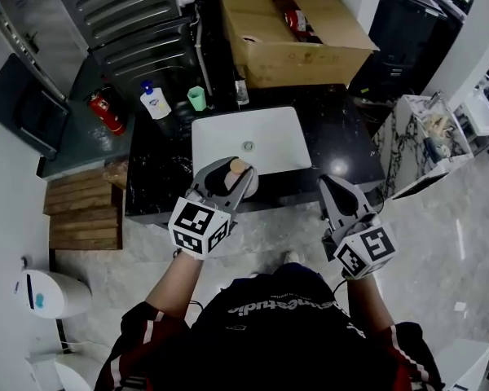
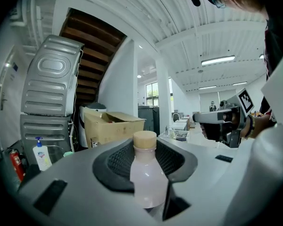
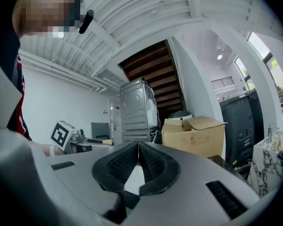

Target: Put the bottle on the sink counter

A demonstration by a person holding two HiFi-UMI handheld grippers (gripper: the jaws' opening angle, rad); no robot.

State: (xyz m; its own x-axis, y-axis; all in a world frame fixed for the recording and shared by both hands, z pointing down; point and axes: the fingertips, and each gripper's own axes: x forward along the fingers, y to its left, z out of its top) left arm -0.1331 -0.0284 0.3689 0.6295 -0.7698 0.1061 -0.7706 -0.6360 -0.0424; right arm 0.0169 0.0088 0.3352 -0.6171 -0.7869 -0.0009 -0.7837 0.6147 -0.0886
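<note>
The dark surface [image 1: 350,137] runs left to right in front of the person, with a white sink basin [image 1: 228,141] sunk into its middle and a cardboard box [image 1: 297,51] on its far side. The left gripper [image 1: 228,177] hangs over the near rim of the basin. Its jaws are spread wide and pinch the bottle [image 2: 146,173] by its pale body. The right gripper [image 1: 336,187] is level with it, over the near edge of the surface to the right, with its jaws pressed together on nothing. The bottle sits deep between the left jaws, and its tan cap clears their tops. Its long axis runs roughly upright, across the line of the jaws, so its base faces down. The bottle is carried in the air, over the basin's near edge and not over bare stone. The coming move seems to turn on that: bare surface lies just to the left and right of the basin, and the left strip is nearer the holding hand.
</note>
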